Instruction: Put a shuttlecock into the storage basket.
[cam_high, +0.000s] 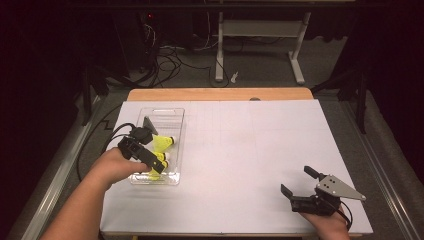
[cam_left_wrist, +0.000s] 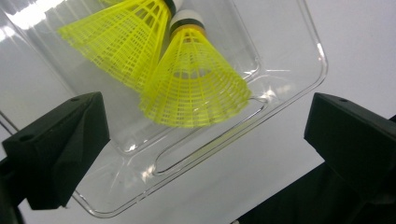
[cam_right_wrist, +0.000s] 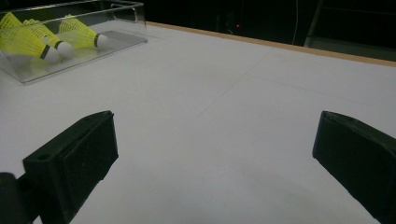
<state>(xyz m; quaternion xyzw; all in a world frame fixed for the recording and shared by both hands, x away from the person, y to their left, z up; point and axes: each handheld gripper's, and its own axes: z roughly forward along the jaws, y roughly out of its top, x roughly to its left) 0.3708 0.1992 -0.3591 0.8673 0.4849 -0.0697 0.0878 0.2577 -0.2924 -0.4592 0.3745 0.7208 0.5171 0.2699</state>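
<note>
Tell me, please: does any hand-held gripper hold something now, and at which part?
Nothing is held. The left hand-held gripper stands open over the clear tray of yellow shuttlecocks; the right hand-held gripper is open too.

Three yellow shuttlecocks (cam_high: 161, 145) lie on their sides in a clear plastic tray (cam_high: 176, 114) at the table's left. Mesh skirts, white cork tips with a dark band. In the left gripper view two of them (cam_left_wrist: 196, 84) overlap, skirts touching (near end of the tray). Far end of the tray bare.
</note>
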